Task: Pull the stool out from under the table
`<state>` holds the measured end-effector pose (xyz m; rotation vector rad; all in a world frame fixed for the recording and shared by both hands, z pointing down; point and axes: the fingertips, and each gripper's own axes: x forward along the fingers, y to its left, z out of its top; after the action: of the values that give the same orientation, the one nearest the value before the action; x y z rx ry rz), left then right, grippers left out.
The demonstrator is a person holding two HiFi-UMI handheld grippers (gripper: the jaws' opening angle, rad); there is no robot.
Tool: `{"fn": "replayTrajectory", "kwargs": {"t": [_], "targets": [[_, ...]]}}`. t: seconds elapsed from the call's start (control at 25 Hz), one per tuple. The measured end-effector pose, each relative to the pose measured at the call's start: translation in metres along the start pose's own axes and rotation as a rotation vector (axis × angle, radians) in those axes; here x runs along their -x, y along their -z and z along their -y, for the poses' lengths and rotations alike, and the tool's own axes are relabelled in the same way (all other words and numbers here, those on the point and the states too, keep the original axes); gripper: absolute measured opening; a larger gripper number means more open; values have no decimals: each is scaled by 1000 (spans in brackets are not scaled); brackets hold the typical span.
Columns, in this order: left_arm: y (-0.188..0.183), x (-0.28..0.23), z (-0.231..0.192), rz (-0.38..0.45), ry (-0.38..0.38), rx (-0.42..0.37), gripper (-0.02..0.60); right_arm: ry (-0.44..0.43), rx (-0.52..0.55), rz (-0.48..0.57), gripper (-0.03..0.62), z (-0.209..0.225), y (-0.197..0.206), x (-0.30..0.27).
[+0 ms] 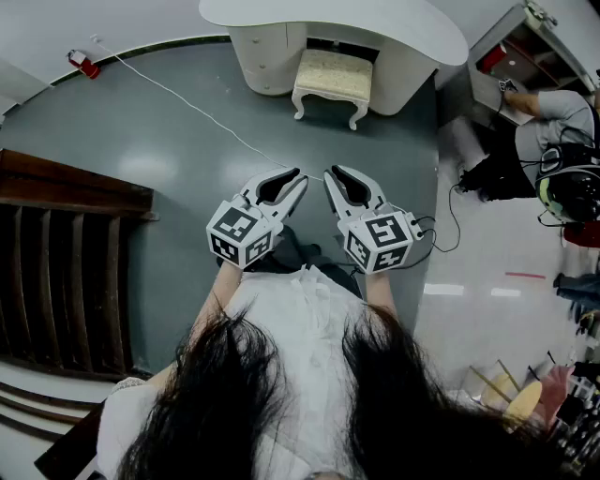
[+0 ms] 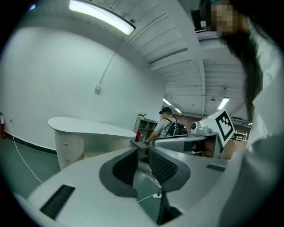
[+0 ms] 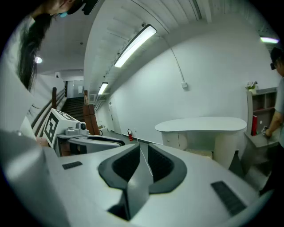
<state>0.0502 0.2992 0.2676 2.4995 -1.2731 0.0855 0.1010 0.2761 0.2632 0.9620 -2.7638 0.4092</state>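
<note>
While both claws hang low and near the person, the left claw and the right claw are each clenched on nothing, tips side by side and aimed at the far side of the room. The stool is well apart from them there. It stands tucked between the two pedestals of the white table, with its cushioned seat partly under the top and its near legs out on the grey floor. As I judge it, the step in hand is the approach. It would go best by walking up square to the stool, spreading both claws before arrival, and taking the seat's near edge or a near leg on each side. An even pull straight toward the near side should then keep the stool from twisting against a pedestal. A white cable crosses the floor to the left of that path and is worth stepping around. As for containers, the drawers in the table's left pedestal are closed, so their contents cannot be told. At far right an open shelf unit holds a red item, and a person is reaching toward it.
</note>
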Motion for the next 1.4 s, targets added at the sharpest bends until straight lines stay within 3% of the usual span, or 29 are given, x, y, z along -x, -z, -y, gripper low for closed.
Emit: {"fn": "replayTrajectory", "kwargs": {"t": [1.0, 1.4], "targets": [[0, -15, 15, -21, -40, -55, 86, -21, -22, 61, 66, 22, 3, 25], [-5, -46, -21, -35, -19, -42, 86, 36, -58, 51, 66, 58, 4, 2]]}}
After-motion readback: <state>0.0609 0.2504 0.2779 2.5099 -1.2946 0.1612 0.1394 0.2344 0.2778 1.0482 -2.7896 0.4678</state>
